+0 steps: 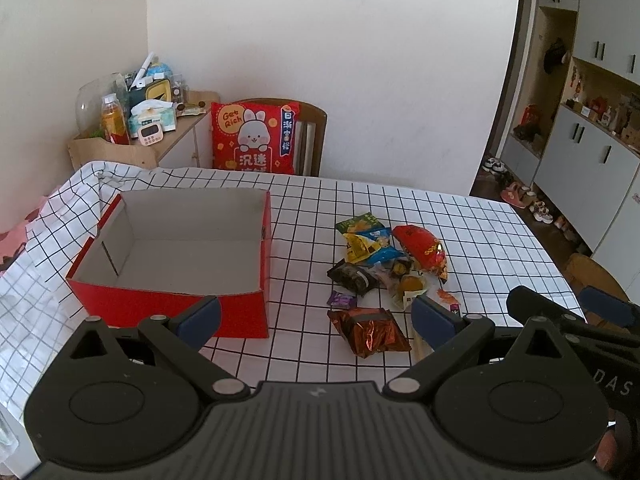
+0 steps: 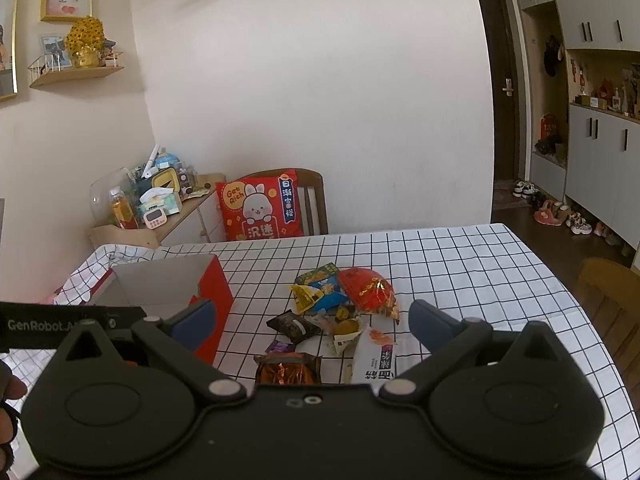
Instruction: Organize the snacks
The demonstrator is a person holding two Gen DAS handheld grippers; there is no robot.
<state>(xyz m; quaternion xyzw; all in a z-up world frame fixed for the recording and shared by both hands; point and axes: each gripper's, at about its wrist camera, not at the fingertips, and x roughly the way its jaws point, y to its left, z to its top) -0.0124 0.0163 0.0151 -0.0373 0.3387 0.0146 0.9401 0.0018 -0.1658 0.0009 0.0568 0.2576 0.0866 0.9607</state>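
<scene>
From the left wrist, the left gripper [image 1: 316, 316] hangs wide apart and empty above the tablecloth [image 1: 460, 216], snack pile [image 1: 384, 264] right of the red box [image 1: 172, 272]; from the right wrist, the right gripper [image 2: 310, 322] likewise gapes empty over those snacks.

We see bare surface [image 1: 304, 220] between red box [image 1: 168, 304] and snack pile [image 1: 384, 268]; box open-topped, empty inside
</scene>
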